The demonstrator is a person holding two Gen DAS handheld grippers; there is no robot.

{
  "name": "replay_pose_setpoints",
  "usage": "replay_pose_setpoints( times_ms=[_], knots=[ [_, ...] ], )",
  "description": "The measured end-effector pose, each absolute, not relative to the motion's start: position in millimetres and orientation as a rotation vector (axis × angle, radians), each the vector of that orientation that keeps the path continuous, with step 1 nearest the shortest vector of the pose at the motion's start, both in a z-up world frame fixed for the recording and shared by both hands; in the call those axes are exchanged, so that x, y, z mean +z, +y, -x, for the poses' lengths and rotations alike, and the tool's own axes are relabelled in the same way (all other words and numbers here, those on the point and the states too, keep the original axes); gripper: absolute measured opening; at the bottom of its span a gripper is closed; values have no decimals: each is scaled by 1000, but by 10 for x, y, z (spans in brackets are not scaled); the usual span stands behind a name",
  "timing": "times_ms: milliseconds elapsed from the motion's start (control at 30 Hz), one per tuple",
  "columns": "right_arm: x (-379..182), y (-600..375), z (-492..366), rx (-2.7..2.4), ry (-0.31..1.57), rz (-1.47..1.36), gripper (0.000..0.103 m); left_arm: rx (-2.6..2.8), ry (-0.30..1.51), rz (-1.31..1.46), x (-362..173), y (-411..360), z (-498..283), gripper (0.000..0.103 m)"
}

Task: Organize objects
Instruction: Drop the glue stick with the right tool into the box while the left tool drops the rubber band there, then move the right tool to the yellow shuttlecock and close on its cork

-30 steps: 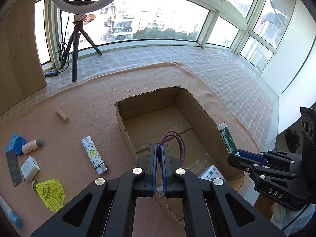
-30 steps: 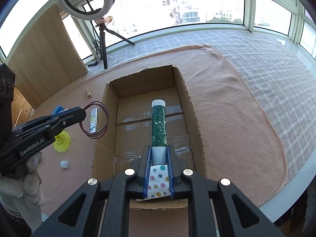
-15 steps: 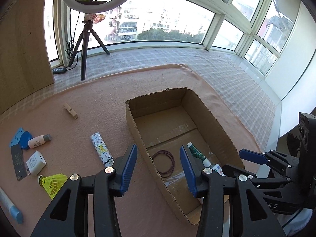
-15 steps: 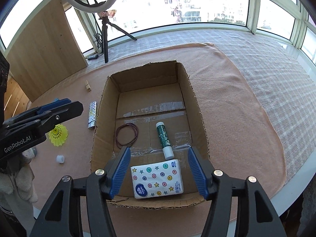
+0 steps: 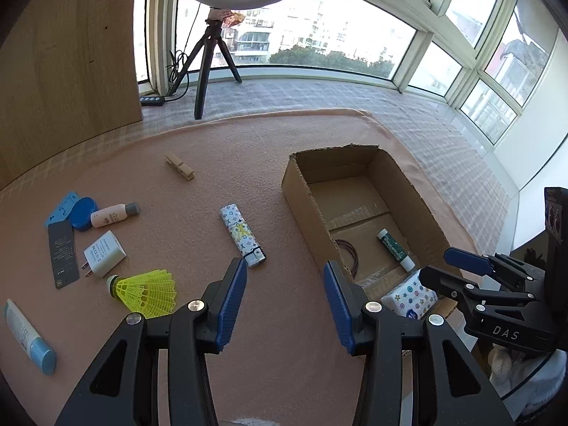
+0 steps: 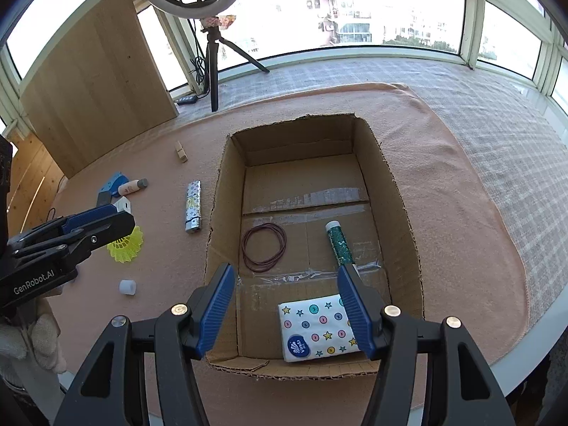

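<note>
An open cardboard box (image 6: 404, 213) stands on the pink cloth. A brown hair-tie ring (image 6: 263, 247), a green tube (image 6: 339, 241) and a star-print tissue pack (image 6: 319, 330) lie on its floor. My right gripper (image 6: 285, 268) hangs open over the box's near end, holding nothing. My left gripper (image 5: 284, 264) is open and empty above the cloth, between a patterned lighter (image 5: 242, 234) and the box (image 5: 301, 206). Left of it lie a yellow shuttlecock (image 5: 149, 289), a white charger (image 5: 103, 254), a small bottle (image 5: 113, 214) and a clothespin (image 5: 180, 171).
A blue-white tube (image 5: 28, 340), a black card (image 5: 63, 254) and a blue disc (image 5: 83, 207) lie at the far left. A white cap (image 6: 127, 287) sits near the shuttlecock. A ring-light tripod (image 5: 209, 67) and a wooden board (image 5: 71, 53) stand behind. The table edge runs right of the box.
Both grippers opened. The hair ties, the tube and the tissue pack dropped into the box. My left gripper then moved left, off the box and over the cloth.
</note>
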State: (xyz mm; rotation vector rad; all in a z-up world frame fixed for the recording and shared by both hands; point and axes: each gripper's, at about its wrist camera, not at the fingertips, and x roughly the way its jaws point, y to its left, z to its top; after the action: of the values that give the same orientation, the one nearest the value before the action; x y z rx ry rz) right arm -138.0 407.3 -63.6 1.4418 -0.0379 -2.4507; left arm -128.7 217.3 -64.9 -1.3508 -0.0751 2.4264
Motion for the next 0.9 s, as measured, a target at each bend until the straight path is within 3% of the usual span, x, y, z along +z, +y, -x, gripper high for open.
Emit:
replay_pose_setpoints(
  times_ms=[900],
  knots=[
    [-885,2409,1517,-2012,-73,-1468,57,2471,-265,1593,-1427,455,1168,50]
  ],
)
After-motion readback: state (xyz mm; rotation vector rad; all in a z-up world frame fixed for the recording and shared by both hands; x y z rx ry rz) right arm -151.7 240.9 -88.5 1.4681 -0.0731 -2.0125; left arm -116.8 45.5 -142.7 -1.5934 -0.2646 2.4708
